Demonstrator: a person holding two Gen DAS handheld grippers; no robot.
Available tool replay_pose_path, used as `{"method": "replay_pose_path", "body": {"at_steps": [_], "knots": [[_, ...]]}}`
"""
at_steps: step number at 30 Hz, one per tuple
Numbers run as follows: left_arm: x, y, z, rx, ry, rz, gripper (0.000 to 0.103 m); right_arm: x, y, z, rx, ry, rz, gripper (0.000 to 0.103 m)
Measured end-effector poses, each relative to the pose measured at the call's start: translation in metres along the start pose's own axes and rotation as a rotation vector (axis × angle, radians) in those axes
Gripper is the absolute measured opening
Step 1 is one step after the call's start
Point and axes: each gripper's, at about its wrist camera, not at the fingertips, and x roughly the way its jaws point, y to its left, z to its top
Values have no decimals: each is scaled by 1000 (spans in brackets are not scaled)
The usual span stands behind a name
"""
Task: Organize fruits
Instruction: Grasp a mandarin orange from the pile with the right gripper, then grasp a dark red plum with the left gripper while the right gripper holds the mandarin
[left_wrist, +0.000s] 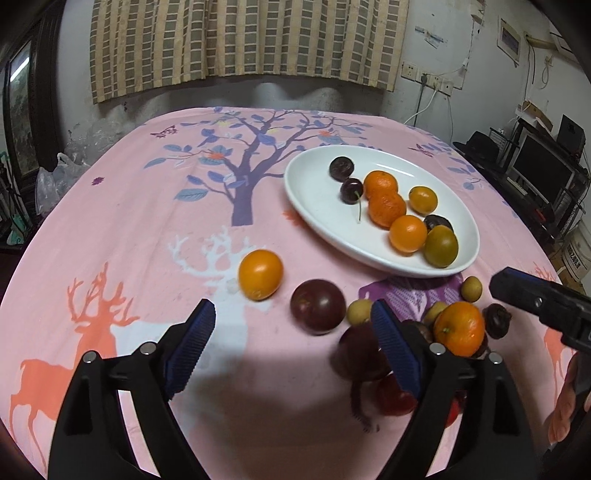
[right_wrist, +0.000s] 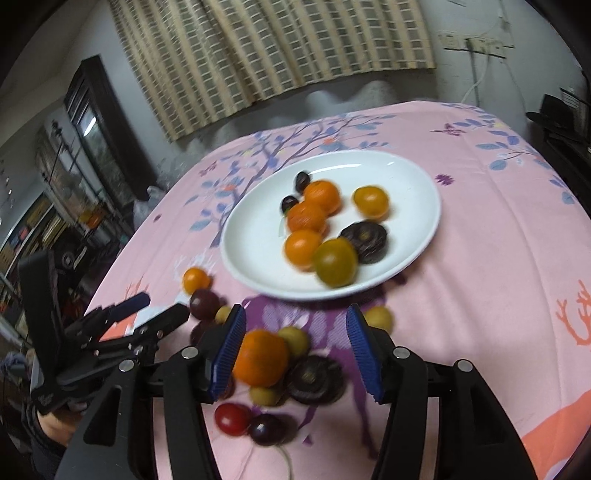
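Note:
A white oval plate (left_wrist: 317, 206) holds several fruits: tangerines (left_wrist: 386, 208), orange tomatoes and dark cherries. It also shows in the right wrist view (right_wrist: 413, 184). On the pink cloth lie an orange tomato (left_wrist: 260, 274), a dark plum (left_wrist: 317, 306), small yellow fruits and a tangerine (left_wrist: 459, 328). My left gripper (left_wrist: 293, 325) is open and empty, just short of the plum. My right gripper (right_wrist: 295, 332) is open above a loose pile with a tangerine (right_wrist: 262, 358), a dark round fruit (right_wrist: 314, 378) and a red cherry (right_wrist: 232, 419).
The table is covered by a pink cloth with deer and tree prints (left_wrist: 147, 229). A curtain hangs behind it. A desk with a monitor (left_wrist: 543, 173) stands to the right. The left gripper shows at the left of the right wrist view (right_wrist: 122, 325).

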Motion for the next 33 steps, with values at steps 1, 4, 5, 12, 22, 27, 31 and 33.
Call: {"method": "replay_pose_path", "body": {"at_steps": [1,4,5,12,22,27,31,33], "knots": [[-1,3,-2,-5,0,4,85,0,4,-4,-13,6,6,57],[1,11,-4,-25,10,13,85,2,18,-14,-47,28,18,57],[2,13,-4,-34,17,12,85,5,23,-18,-62,39,16,57],[4,11,-7,-28,30,0,85,27,43,-31,-134,56,-63,41],[1,2,-11,-25,51,-50,86,-2,14,-18,-21,-7,-19,37],[-4,-15,-18,12,69,-109,86,-17,-4,-12,23,-39,-47,37],[-2,-29,-23,58,60,-107,86,-18,-10,-11,47,-37,-58,37],[3,-30,-23,52,64,-102,86,-16,-8,-12,41,-27,-51,37]]}}
